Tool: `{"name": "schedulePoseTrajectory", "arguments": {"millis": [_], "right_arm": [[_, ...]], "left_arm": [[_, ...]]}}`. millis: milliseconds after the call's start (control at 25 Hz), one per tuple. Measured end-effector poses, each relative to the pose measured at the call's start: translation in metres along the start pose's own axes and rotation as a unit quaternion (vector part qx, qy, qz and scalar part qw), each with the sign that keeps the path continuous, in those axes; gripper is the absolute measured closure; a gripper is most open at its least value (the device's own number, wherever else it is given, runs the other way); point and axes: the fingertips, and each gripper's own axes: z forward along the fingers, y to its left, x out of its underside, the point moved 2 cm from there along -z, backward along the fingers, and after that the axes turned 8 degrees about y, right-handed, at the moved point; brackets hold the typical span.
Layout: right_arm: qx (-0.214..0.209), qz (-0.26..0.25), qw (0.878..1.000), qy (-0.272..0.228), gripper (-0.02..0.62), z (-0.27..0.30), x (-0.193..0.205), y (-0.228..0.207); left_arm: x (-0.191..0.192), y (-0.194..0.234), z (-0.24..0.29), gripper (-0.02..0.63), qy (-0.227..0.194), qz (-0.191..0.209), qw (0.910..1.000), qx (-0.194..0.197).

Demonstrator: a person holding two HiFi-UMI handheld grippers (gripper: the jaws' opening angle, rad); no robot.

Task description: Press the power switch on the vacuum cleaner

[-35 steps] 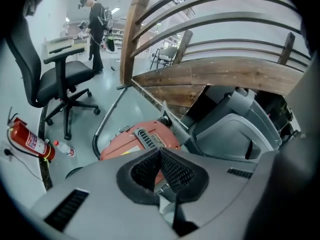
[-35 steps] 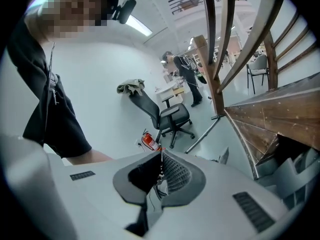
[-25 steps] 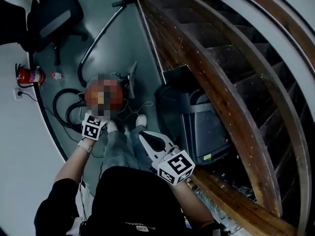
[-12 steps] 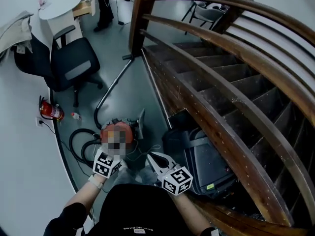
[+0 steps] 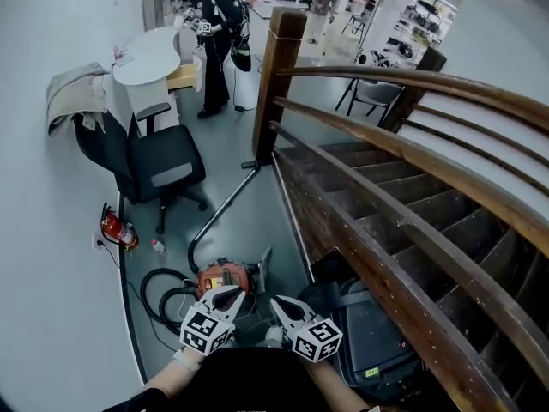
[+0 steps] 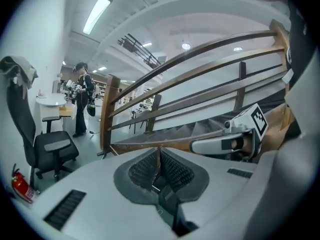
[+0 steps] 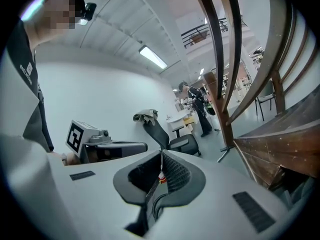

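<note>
Filling the right half of the head view, a dark wooden staircase point(image 5: 390, 200) climbs under curved handrails from a grey floor point(image 5: 257, 200); a thick newel post point(image 5: 274, 84) stands at its foot. To the left of the post a black office chair point(image 5: 163, 166) stands beside a round white bench point(image 5: 147, 57), and a person in dark clothes point(image 5: 219, 37) stands beyond the bench; a pale cloth point(image 5: 73, 93) hangs over a chair back by the wall. A black case point(image 5: 373, 337) lies on the floor against the side of the stair, at the lower right.

The vacuum cleaner point(image 5: 225, 275) — orange-red, low and round — sits on the floor between the wall and the case, directly ahead of the person; its black hose point(image 5: 159, 292) coils to its left, and a long metal wand point(image 5: 225, 209) runs from it toward the newel post; its power switch is too small to make out. The left tongs point(image 5: 228, 295) point at the vacuum cleaner's near edge, whether touching it I cannot tell; their pads are pressed together on nothing. The right tongs point(image 5: 280, 304) — likewise closed and empty — are held just beside them, tip aimed at the floor right of the vacuum cleaner. A red fire extinguisher point(image 5: 116, 228) stands against the wall behind the hose.
</note>
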Motion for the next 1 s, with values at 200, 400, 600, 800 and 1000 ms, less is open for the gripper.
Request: {"name": "schedulePoseTrajectory", "arguments": {"millis": [200,400,600,800,1000], "right_arm": [[-0.019,0.004,1.0,-0.019,0.569,-0.006,-0.008,0.003],[-0.033,-0.017,0.999,-0.023,0.569,-0.008,-0.016,0.007],[-0.044,-0.028,0.998,-0.029,0.569,-0.012,-0.018,0.01],[-0.021,-0.064,0.997,-0.027,0.569,-0.014,-0.023,0.004],[-0.025,-0.052,0.998,-0.025,0.569,-0.016,-0.022,-0.004]], "left_arm": [[-0.002,-0.016,-0.01,0.591,-0.016,0.005,0.9998,-0.009],[-0.006,-0.024,-0.016,0.591,-0.027,-0.003,0.9994,-0.021],[-0.004,-0.029,-0.018,0.591,-0.029,-0.008,0.999,-0.033],[-0.01,-0.03,-0.014,0.591,-0.036,-0.008,0.9986,-0.039],[-0.012,-0.03,-0.007,0.591,-0.036,-0.011,0.9985,-0.04]]}}
